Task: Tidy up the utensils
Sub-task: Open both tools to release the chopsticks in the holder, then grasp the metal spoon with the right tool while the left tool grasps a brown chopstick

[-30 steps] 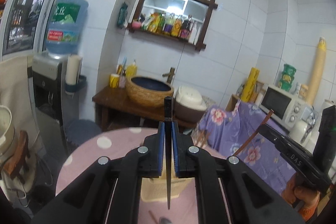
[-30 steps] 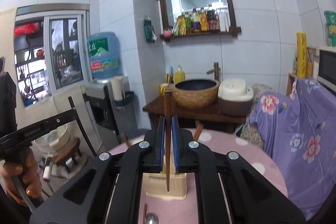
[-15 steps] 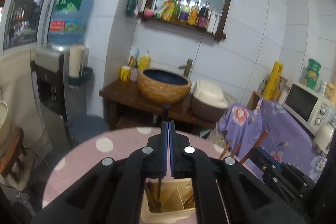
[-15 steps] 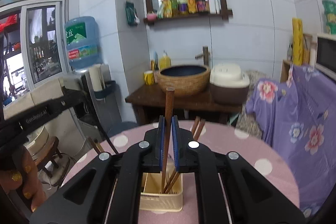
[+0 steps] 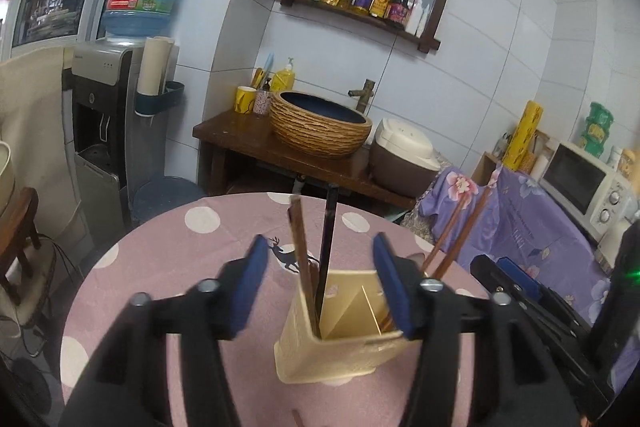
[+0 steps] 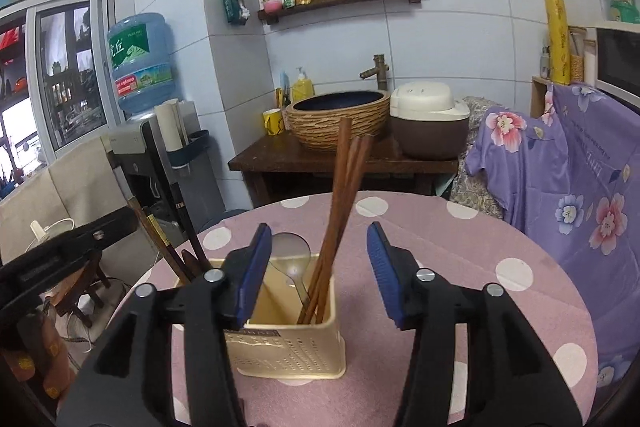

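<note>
Left gripper (image 5: 318, 283): jaws spread wide, holding nothing; blue pads stand on either side of the holder's near end, not touching any utensil.
Right gripper (image 6: 318, 267): jaws spread wide, empty; pads flank the brown chopsticks without contact.
Holder (image 6: 288, 355): cream plastic box with inner dividers, upright on the counter, just below and ahead of both grippers.
Counter (image 6: 460, 251): round, under a pink cloth with white dots.
Brown chopsticks (image 6: 340, 203): three sticks leaning together in the compartment between the right gripper's pads, tips up.
Spoon (image 6: 290, 255): metal, bowl upward, in the holder just inside the right gripper's left pad.
Dark chopstick (image 5: 328, 247): near upright in the compartment between the left gripper's pads.
Brown stick (image 5: 302, 255): beside the dark chopstick, same compartment, tilted slightly left.
Other utensils: dark handles at the holder's far-left end in the right wrist view; kind unclear.
</note>
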